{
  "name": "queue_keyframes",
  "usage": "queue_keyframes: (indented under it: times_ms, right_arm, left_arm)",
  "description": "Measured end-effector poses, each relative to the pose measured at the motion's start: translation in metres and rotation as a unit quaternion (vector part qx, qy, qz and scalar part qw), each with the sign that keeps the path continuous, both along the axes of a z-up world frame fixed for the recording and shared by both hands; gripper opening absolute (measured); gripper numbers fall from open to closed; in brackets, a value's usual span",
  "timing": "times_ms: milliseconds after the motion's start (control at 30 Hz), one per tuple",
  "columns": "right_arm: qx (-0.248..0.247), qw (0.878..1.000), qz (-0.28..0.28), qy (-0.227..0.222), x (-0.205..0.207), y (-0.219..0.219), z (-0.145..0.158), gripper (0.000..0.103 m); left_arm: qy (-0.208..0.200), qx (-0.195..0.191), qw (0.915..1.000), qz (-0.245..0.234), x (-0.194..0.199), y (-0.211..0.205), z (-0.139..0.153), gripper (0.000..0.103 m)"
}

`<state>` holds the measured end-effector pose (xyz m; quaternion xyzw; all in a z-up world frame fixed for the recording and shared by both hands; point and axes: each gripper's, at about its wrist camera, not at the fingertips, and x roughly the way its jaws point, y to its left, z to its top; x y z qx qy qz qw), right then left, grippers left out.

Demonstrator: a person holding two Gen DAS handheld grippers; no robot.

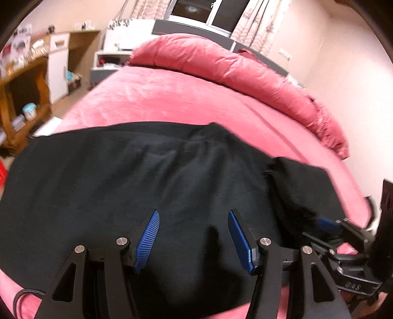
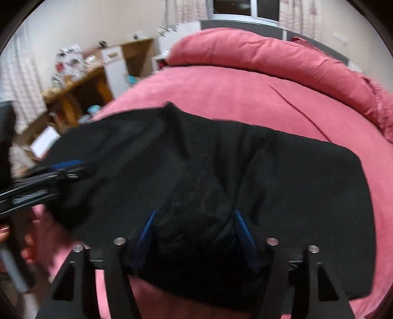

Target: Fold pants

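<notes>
The black pants (image 1: pixel 137 181) lie spread across the near part of a pink bed (image 1: pixel 172 98). My left gripper (image 1: pixel 194 218) is open just above the cloth, its blue pads apart with nothing between them. My right gripper (image 2: pixel 194 218) is open too, with a raised bunch of the black pants (image 2: pixel 196 186) sitting between its blue pads. The right gripper also shows at the right edge of the left wrist view (image 1: pixel 329 223), at the pants' right side. The left gripper shows at the left edge of the right wrist view (image 2: pixel 63 166).
A rolled pink duvet (image 1: pixel 245 73) lies along the far side of the bed. Wooden shelves (image 1: pixel 22 98) and a white cabinet (image 1: pixel 59 66) stand on the floor to the left. A window with curtains (image 1: pixel 196 12) is behind the bed.
</notes>
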<state>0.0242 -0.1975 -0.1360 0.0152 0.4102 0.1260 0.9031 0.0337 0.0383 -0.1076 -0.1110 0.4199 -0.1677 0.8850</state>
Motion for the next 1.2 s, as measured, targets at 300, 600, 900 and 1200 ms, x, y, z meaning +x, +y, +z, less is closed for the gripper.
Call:
queue_keyframes:
  times_ms: [300, 600, 900, 1200]
  right_arm:
    - [0.038, 0.986, -0.134, -0.095, -0.007, -0.108, 0.040, 0.035]
    - [0.066, 0.969, -0.239, -0.018, 0.018, -0.172, -0.018, 0.030]
    - [0.039, 0.974, -0.223, -0.031, 0.001, -0.160, -0.030, 0.030]
    - [-0.055, 0.976, -0.201, -0.060, 0.005, -0.132, -0.035, 0.031]
  left_arm:
    - [0.057, -0.083, 0.9916, -0.081, 0.033, -0.074, 0.016, 0.059]
    - [0.123, -0.046, 0.9842, -0.119, 0.057, -0.133, -0.014, 0.020]
    - [0.039, -0.023, 0.9938, -0.101, 0.017, -0.115, 0.000, 0.014]
    - [0.039, 0.004, 0.9941, -0.101, 0.028, -0.123, -0.028, 0.022]
